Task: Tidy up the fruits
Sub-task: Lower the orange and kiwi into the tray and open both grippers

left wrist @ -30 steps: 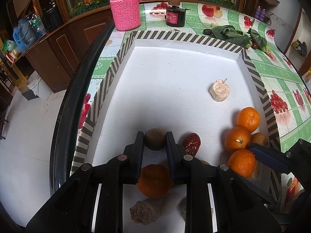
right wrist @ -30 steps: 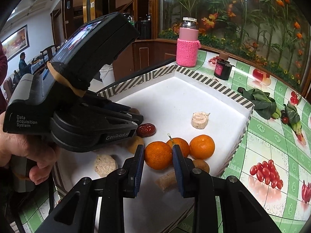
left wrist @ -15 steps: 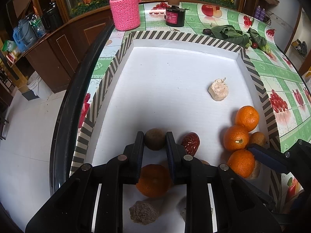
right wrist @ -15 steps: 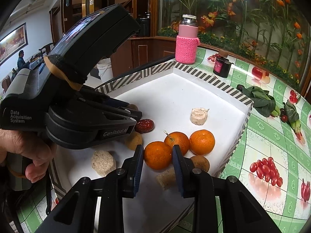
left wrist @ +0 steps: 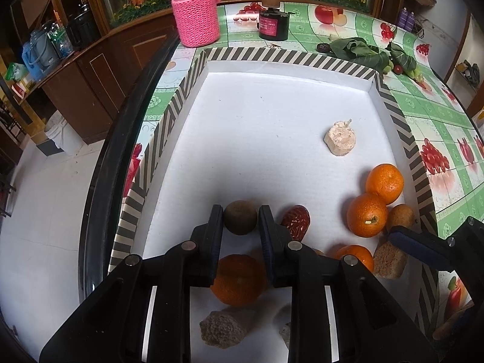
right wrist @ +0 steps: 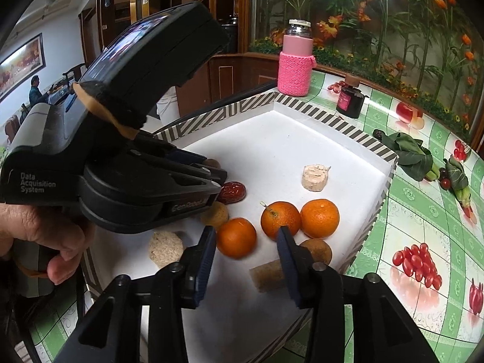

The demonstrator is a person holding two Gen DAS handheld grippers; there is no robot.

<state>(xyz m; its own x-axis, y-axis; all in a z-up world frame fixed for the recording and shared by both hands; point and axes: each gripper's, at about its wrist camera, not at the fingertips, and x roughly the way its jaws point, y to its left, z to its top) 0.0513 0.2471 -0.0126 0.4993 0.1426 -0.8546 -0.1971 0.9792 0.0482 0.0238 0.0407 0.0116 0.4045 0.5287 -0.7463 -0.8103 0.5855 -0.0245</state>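
Note:
A white tray [left wrist: 272, 127] with a striped rim holds the fruit. My left gripper [left wrist: 240, 219] is shut on a small brown round fruit [left wrist: 240, 217], held low over the tray. A red date [left wrist: 296, 221] lies just right of it and an orange [left wrist: 237, 279] lies under the jaws. My right gripper [right wrist: 246, 237] is open, its jaws apart on either side of an orange [right wrist: 236, 237] that rests on the tray. Two more oranges [right wrist: 320, 218] lie just behind, with a brown fruit [right wrist: 316, 251] beside them.
Several beige porous chunks [left wrist: 340, 137] lie in the tray. A pink knit-covered bottle [left wrist: 196, 15], a dark jar [left wrist: 273, 24] and leafy greens [left wrist: 363, 53] stand on the green fruit-print tablecloth behind the tray. The table edge drops to the floor on the left.
My right gripper has opened wide and let go of the orange it was shut on. The left gripper has stayed shut on the brown fruit, almost still.

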